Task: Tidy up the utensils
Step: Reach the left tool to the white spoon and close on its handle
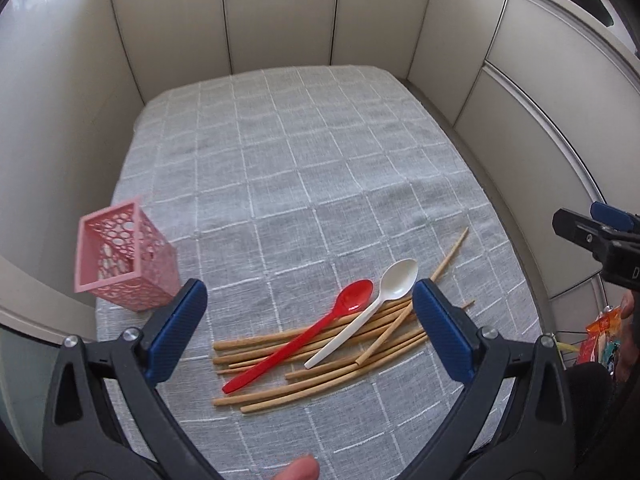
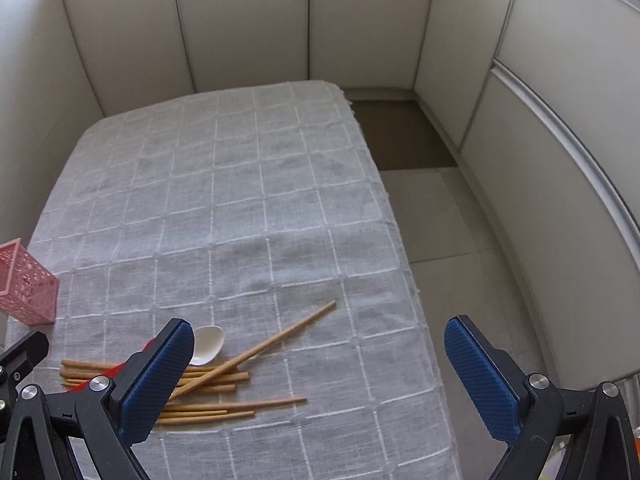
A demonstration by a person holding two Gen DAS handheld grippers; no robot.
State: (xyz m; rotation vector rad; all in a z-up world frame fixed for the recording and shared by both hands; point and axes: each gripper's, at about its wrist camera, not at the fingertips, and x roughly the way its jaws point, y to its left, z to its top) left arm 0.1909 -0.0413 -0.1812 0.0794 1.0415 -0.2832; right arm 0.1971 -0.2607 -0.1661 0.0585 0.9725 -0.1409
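A red spoon and a white spoon lie across a loose pile of several wooden chopsticks on the grey checked tablecloth. An empty pink perforated holder stands upright at the cloth's left edge. My left gripper hovers open above the pile, with nothing between its fingers. My right gripper is open and empty too, to the right of the pile near the table's right edge. In the right wrist view its left finger hides most of the red spoon; the white spoon's bowl and the chopsticks show.
Pale wall panels close in the table at the back and on both sides. Bare floor lies right of the table. A colourful packet sits low at the right. A thumb shows at the bottom edge.
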